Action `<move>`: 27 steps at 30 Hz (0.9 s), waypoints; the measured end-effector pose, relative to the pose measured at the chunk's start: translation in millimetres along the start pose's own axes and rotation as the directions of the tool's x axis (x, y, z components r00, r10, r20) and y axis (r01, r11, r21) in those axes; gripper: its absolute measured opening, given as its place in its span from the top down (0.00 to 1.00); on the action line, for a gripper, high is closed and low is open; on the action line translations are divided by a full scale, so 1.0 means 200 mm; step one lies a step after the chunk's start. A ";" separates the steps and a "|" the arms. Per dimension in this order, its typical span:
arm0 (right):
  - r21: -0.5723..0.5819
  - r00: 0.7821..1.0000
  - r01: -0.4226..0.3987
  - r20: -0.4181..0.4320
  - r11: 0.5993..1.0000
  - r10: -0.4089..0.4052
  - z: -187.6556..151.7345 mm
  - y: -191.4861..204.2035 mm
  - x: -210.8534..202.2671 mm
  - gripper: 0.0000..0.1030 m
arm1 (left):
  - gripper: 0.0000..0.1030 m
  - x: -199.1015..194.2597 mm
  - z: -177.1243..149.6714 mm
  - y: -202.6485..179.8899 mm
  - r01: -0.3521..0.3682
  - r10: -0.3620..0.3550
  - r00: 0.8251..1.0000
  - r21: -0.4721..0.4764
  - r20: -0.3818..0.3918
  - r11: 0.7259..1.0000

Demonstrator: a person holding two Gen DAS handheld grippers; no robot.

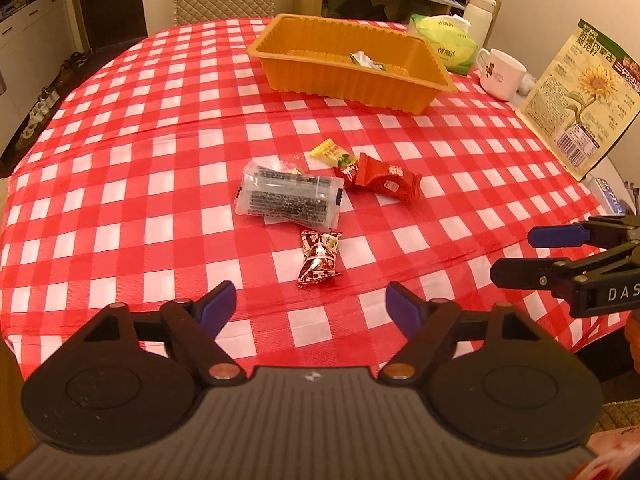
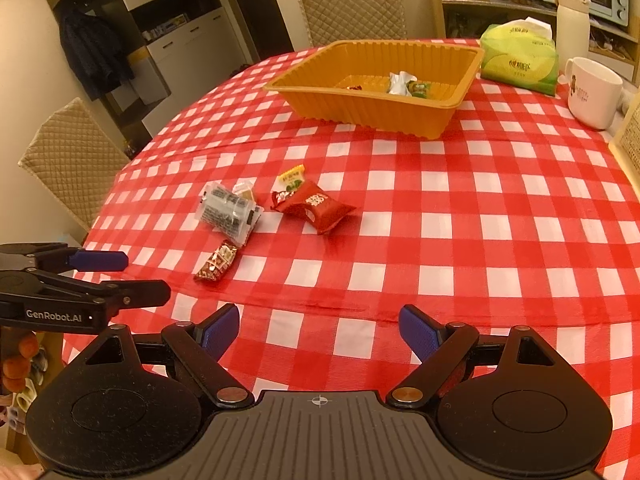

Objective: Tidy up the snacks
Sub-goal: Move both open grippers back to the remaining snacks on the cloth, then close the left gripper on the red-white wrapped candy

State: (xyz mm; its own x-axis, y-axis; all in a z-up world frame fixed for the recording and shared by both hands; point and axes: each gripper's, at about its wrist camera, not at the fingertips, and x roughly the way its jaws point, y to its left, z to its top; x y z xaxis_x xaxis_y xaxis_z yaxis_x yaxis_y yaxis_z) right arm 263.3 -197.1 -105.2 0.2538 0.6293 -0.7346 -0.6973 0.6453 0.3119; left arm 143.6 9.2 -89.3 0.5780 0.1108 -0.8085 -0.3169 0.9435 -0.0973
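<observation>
Several wrapped snacks lie on the red checked tablecloth [image 1: 120, 184]: a clear pack of dark seaweed rolls [image 1: 288, 198], a red packet [image 1: 386, 178], a small yellow packet [image 1: 330, 154] and a red-brown candy [image 1: 320, 260]. My left gripper [image 1: 312, 308] hovers open just short of the candy, nothing between its fingers. The right gripper [image 2: 320, 332] is open over bare cloth, its tips also showing at the left wrist view's right edge [image 1: 516, 254]. An orange tray [image 1: 316, 76] at the back holds a silver-green wrapper [image 1: 366, 60].
A green tissue pack [image 2: 520, 58], a white mug [image 2: 592, 94] and a white flask [image 2: 572, 24] stand at the table's far right. A sunflower-seed bag [image 1: 580, 96] leans at the right edge. Quilted chairs [image 2: 352, 4] ring the table.
</observation>
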 end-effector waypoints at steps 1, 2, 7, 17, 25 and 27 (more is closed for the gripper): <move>0.003 1.000 0.002 -0.002 1.000 -0.002 0.00 0.00 0.01 0.16 | 0.28 0.01 0.00 0.00 0.005 -0.005 1.000 0.000 -0.006 1.000; 0.006 1.000 0.004 -0.004 1.000 -0.003 0.00 0.00 0.01 0.16 | 0.29 0.02 0.00 0.00 0.007 -0.007 1.000 0.000 -0.010 1.000; 0.021 1.000 0.018 -0.009 1.000 -0.017 0.00 -0.01 0.04 0.16 | 0.33 0.08 0.01 0.01 0.016 -0.016 1.000 0.014 -0.024 1.000; 0.050 0.999 0.046 -0.016 0.998 -0.045 0.02 -0.03 0.08 0.16 | 0.49 0.20 0.07 0.00 0.034 -0.032 0.999 0.051 -0.032 0.998; 0.072 0.998 0.069 -0.020 0.995 -0.068 0.01 -0.04 0.09 0.16 | 0.61 0.29 0.11 0.00 0.048 -0.044 0.998 0.063 -0.053 0.997; 0.076 0.997 0.073 -0.020 0.994 -0.072 0.01 -0.04 0.09 0.16 | 0.61 0.31 0.11 0.00 0.048 -0.044 0.997 0.067 -0.058 0.997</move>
State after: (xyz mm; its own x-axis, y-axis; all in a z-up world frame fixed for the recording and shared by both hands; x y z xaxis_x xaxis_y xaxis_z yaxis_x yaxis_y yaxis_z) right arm 275.5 -190.2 -120.1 0.2899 0.5728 -0.7667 -0.6241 0.7205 0.3023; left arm 197.1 23.1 -126.8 0.5469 0.0511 -0.8356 -0.2376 0.9666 -0.0965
